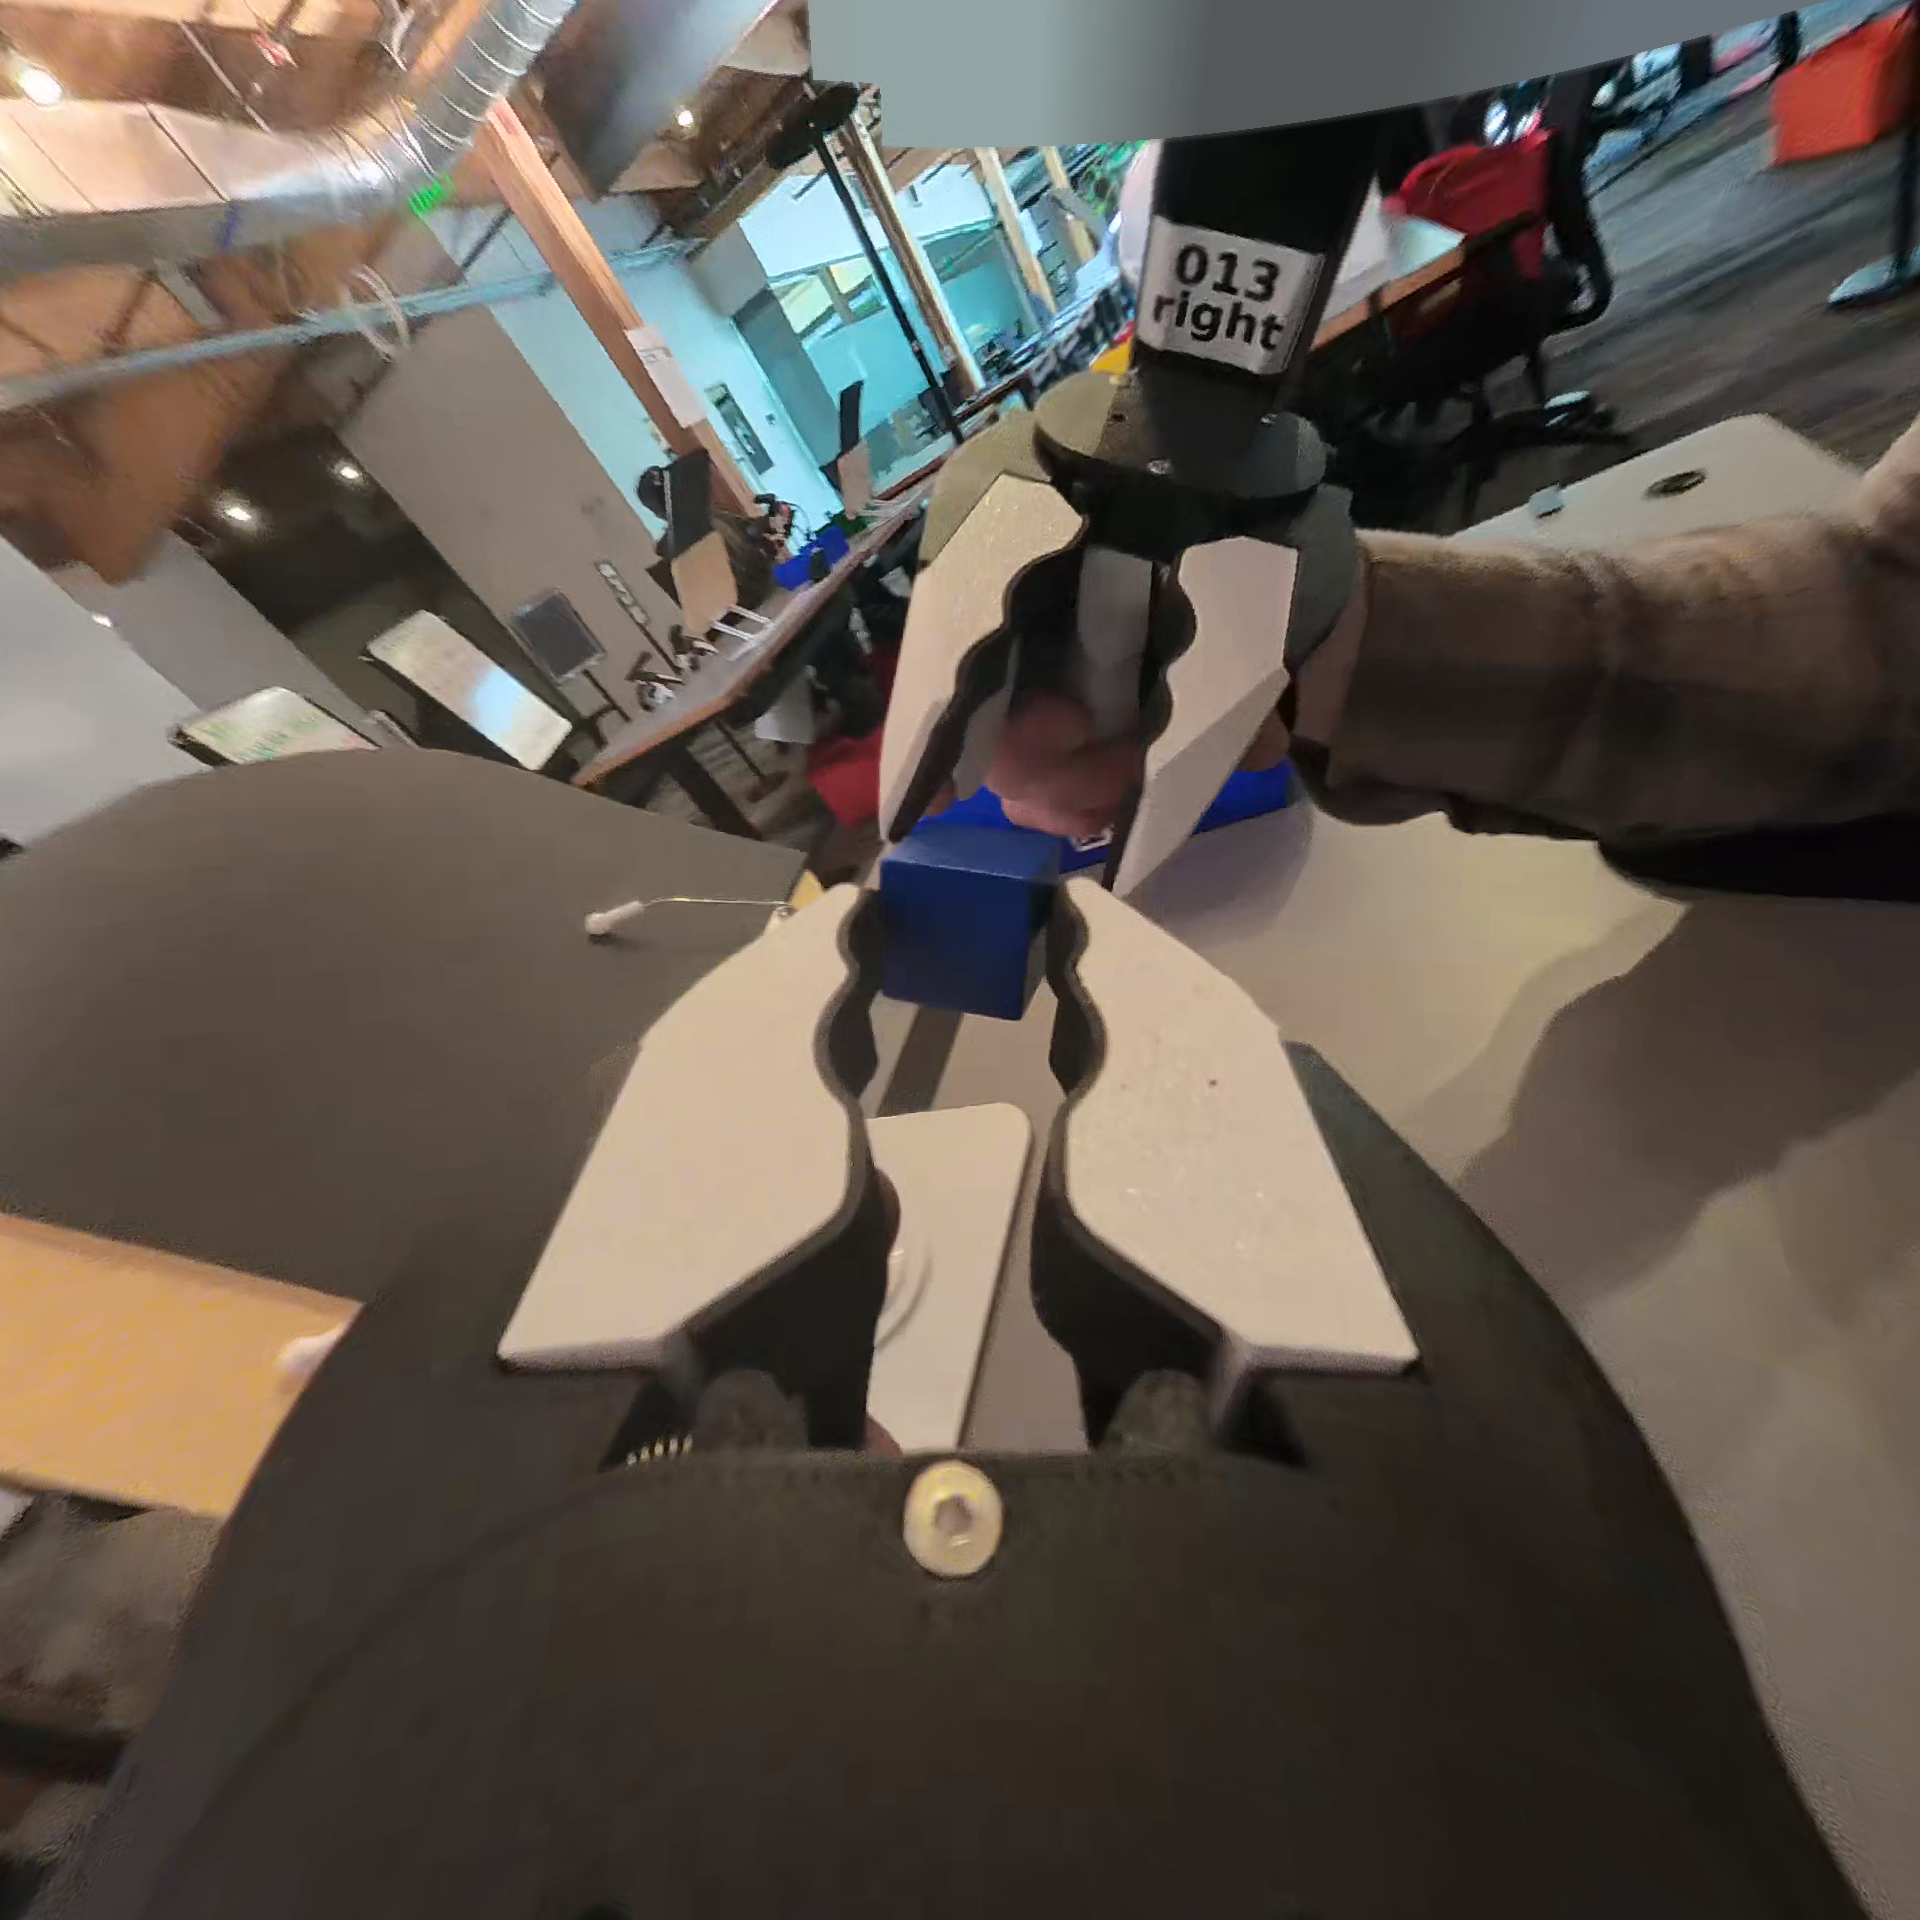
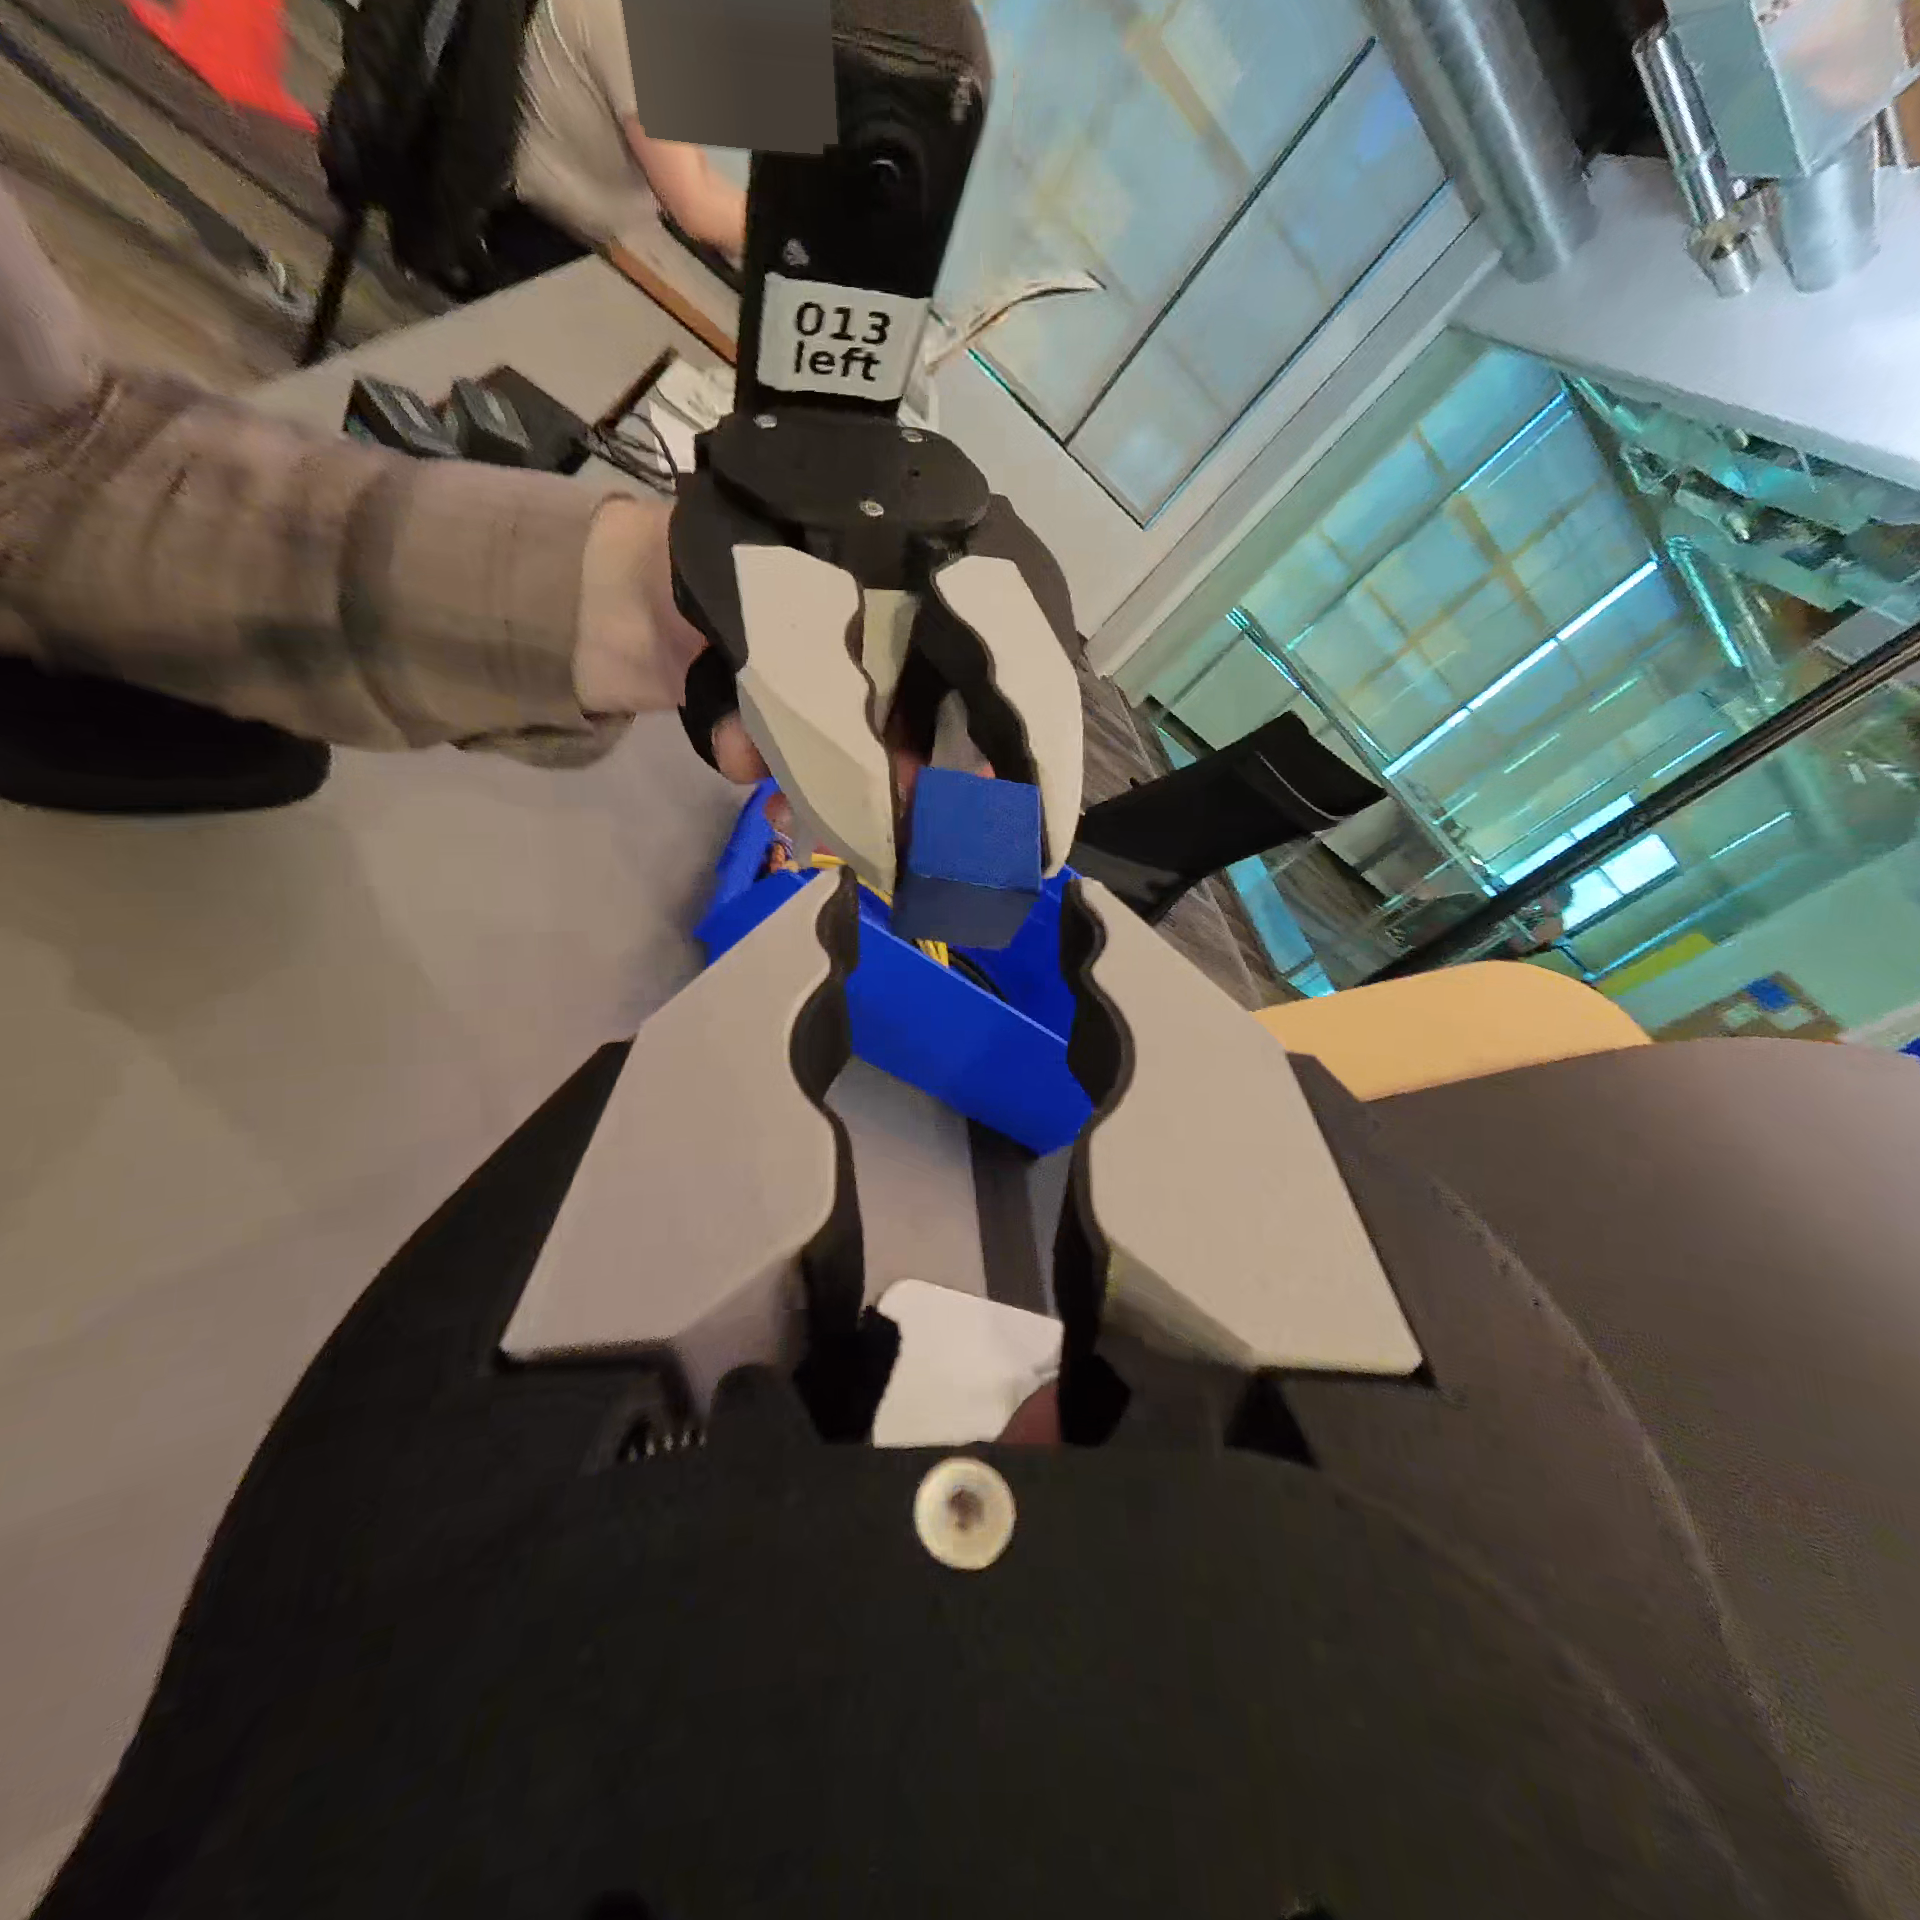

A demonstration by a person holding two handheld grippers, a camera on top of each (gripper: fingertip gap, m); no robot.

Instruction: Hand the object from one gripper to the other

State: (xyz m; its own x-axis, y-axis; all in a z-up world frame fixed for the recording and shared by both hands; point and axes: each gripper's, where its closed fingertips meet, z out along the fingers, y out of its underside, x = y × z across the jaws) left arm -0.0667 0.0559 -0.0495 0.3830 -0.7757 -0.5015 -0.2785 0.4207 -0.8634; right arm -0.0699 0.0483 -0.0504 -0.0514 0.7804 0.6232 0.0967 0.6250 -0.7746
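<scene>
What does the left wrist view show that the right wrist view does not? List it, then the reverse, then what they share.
Only the left wrist view: a white-tipped cable lying on a dark tabletop, and a silver ceiling duct.

Only the right wrist view: two black boxes on the grey table, and large glass panes.

Both: the blue cube clamped between the left gripper fingertips, with the right gripper open, its tips close to the cube.

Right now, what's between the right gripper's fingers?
The blue cube, clamped by the left gripper, sits just at the mouth of the open right gripper. The right wrist view shows it best.
</scene>
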